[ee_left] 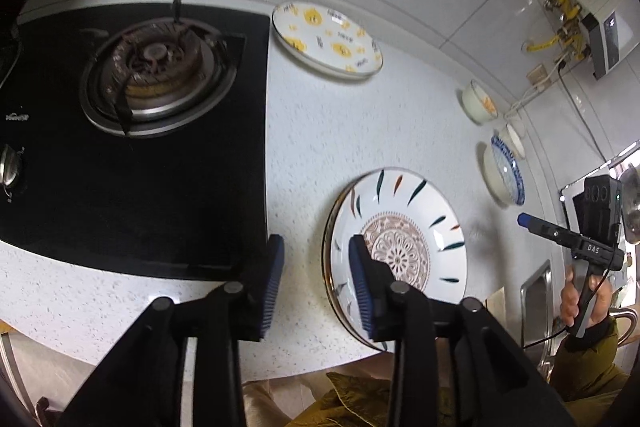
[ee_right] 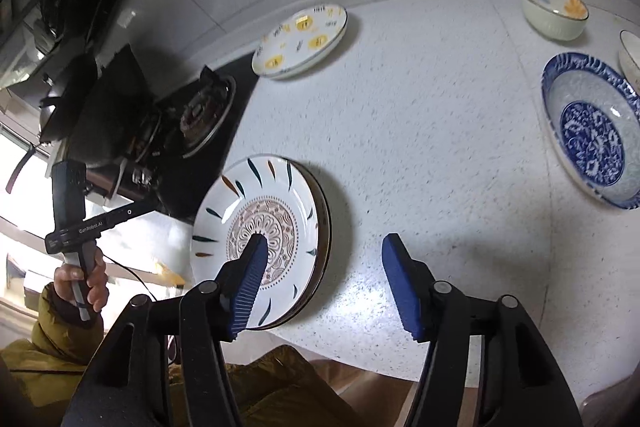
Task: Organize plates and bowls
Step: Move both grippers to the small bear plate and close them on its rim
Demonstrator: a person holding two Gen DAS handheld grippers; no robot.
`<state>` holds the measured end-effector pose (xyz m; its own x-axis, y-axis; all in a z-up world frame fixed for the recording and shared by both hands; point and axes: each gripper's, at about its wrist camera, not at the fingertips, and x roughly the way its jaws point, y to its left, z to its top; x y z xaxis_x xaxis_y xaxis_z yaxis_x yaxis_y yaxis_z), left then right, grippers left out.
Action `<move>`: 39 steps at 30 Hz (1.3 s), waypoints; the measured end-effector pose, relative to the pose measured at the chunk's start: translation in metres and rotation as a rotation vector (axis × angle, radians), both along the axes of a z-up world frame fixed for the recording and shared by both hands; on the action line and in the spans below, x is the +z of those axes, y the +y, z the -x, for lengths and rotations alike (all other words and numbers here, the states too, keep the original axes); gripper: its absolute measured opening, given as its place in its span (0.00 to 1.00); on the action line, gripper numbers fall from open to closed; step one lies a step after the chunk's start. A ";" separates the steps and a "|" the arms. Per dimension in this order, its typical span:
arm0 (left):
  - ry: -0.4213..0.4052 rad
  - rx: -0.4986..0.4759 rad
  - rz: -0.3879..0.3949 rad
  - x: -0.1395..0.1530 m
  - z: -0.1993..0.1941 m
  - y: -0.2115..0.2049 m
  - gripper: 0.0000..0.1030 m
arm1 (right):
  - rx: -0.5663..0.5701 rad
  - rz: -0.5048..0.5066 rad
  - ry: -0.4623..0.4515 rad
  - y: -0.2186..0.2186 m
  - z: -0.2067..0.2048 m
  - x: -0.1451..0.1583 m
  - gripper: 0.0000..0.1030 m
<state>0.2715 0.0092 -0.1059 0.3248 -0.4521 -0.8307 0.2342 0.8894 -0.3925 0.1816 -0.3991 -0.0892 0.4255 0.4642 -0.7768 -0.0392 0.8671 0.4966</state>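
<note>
On the white speckled stone counter (ee_right: 420,131) a stack of round white ceramic plates (ee_right: 276,227) lies at the near edge, just right of the black glass gas hob (ee_left: 160,167). The top plate has a brown mandala in its well and thin teal and orange dashes round its rim; the edge of at least one more plate shows beneath it.

The left gripper (ee_left: 316,283) hangs above the counter with its blue ribbed jaws a narrow way apart and nothing between them. In the left wrist view one jaw lies over the hob's near right corner and the other over the left rim of the stack, but neither presses on the plates. The right gripper (ee_right: 324,283) has its jaws set wider, also empty. In the right wrist view its left jaw lies over the well of the top plate and its right jaw over bare counter to the right of the stack.

Each gripper is held by a hand (ee_left: 580,303) coming out of an olive padded sleeve (ee_left: 588,375).

At the far edge, near the wall, lies a round white plate with yellow bear prints (ee_right: 300,41), just beside the hob's far right corner. To the right, well apart from the stack, sits a wide blue-and-white patterned porcelain bowl (ee_right: 592,135). Beyond it stands a small cream bowl with orange and blue flowers (ee_right: 554,9), and a further pale bowl (ee_right: 630,57) is cut off by the frame edge.
</note>
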 end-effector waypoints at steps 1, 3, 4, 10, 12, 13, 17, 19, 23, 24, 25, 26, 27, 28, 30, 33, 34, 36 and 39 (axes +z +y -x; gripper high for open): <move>-0.008 0.003 0.008 0.004 -0.001 0.001 0.36 | -0.005 0.006 -0.014 -0.004 -0.001 0.004 0.55; -0.008 0.002 0.022 0.012 -0.007 0.002 0.40 | -0.007 -0.006 -0.032 -0.011 -0.006 0.008 0.55; -0.007 0.009 0.027 0.016 -0.013 0.002 0.40 | -0.009 -0.010 -0.037 -0.013 -0.008 0.009 0.55; -0.028 0.051 0.062 0.045 -0.047 -0.007 0.61 | 0.022 -0.033 -0.068 -0.029 -0.040 0.012 0.56; -0.036 0.067 0.061 0.055 -0.061 -0.010 0.66 | 0.045 -0.043 -0.074 -0.030 -0.054 0.012 0.56; -0.034 0.080 0.057 0.058 -0.068 -0.012 0.67 | 0.054 -0.044 -0.079 -0.030 -0.061 0.012 0.56; -0.040 0.115 0.016 0.066 -0.100 -0.021 0.68 | 0.090 -0.058 -0.089 -0.024 -0.091 0.011 0.56; -0.037 0.117 -0.004 0.064 -0.117 -0.024 0.68 | 0.104 -0.061 -0.089 -0.019 -0.108 0.010 0.57; -0.033 0.118 -0.049 0.054 -0.160 -0.030 0.68 | 0.090 -0.103 -0.082 -0.012 -0.142 0.002 0.61; -0.027 0.117 -0.053 0.050 -0.172 -0.030 0.68 | 0.079 -0.116 -0.079 -0.011 -0.150 0.000 0.61; -0.021 0.113 -0.056 0.047 -0.183 -0.031 0.68 | 0.063 -0.116 -0.077 -0.010 -0.160 -0.002 0.61; -0.013 0.114 -0.055 0.042 -0.197 -0.031 0.68 | 0.051 -0.110 -0.077 -0.009 -0.168 -0.004 0.61; -0.007 0.109 -0.055 0.038 -0.207 -0.031 0.68 | 0.037 -0.108 -0.078 -0.007 -0.178 -0.005 0.61; -0.002 0.103 -0.058 0.034 -0.217 -0.032 0.68 | 0.028 -0.110 -0.078 -0.007 -0.186 -0.006 0.61; 0.010 0.103 -0.060 0.023 -0.240 -0.032 0.68 | 0.006 -0.110 -0.068 -0.004 -0.204 -0.012 0.61; 0.041 0.104 -0.068 0.004 -0.276 -0.034 0.68 | -0.007 -0.131 -0.044 0.001 -0.229 -0.022 0.61; 0.061 0.107 -0.056 -0.004 -0.287 -0.034 0.68 | -0.011 -0.125 -0.040 0.004 -0.239 -0.025 0.61; 0.107 0.118 -0.040 -0.022 -0.308 -0.035 0.68 | -0.002 -0.126 -0.028 0.009 -0.254 -0.032 0.61; 0.176 0.115 -0.035 -0.051 -0.332 -0.041 0.68 | 0.007 -0.153 0.017 0.017 -0.280 -0.050 0.61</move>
